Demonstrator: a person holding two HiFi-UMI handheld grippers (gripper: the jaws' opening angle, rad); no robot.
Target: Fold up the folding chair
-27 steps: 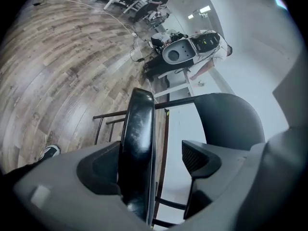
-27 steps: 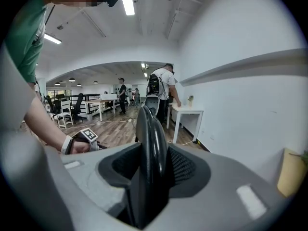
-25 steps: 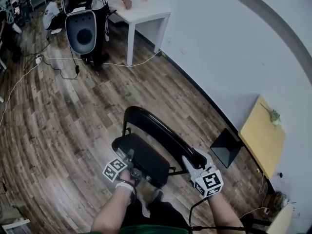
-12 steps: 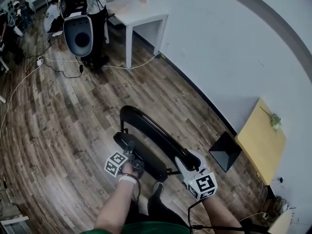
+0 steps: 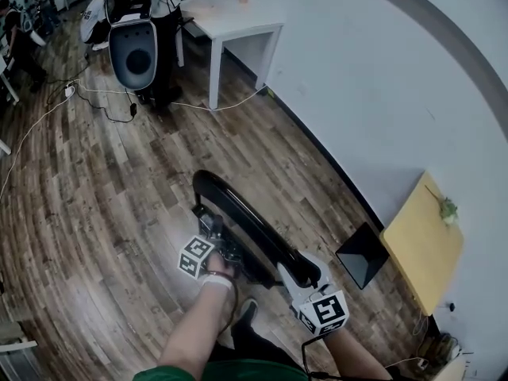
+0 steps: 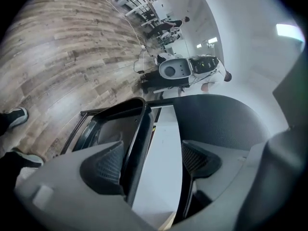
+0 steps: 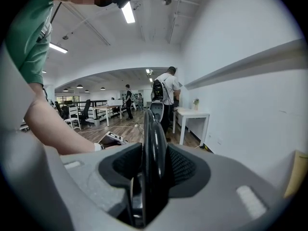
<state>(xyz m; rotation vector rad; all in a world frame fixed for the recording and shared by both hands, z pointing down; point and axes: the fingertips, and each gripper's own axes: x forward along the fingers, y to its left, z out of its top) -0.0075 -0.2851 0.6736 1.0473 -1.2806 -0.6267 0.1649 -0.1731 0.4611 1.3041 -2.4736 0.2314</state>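
The black folding chair (image 5: 238, 213) stands on the wood floor, its seat swung up close to the backrest. My left gripper (image 5: 213, 228) is at the seat's edge. In the left gripper view the seat's rim (image 6: 139, 138) lies against one pad (image 6: 103, 165), and a bright gap separates it from the other pad (image 6: 199, 160), so the left gripper (image 6: 151, 160) is open. The backrest (image 6: 216, 119) rises behind that pad. My right gripper (image 5: 295, 275) is shut on the near end of the backrest. Its pads clamp the black backrest edge (image 7: 154, 129) in the right gripper view, at the right gripper (image 7: 153, 165).
The white wall (image 5: 381, 94) runs close behind the chair. A black panel (image 5: 361, 254) and a yellow board (image 5: 421, 240) lean against it. At the far end are a white table (image 5: 238, 26), a person beside a grey machine (image 5: 135, 54), and cables (image 5: 95, 105) on the floor.
The seat has swung up from nearly flat to close against the backrest. My left gripper rose and moved right with it. The right gripper stayed on the backrest.
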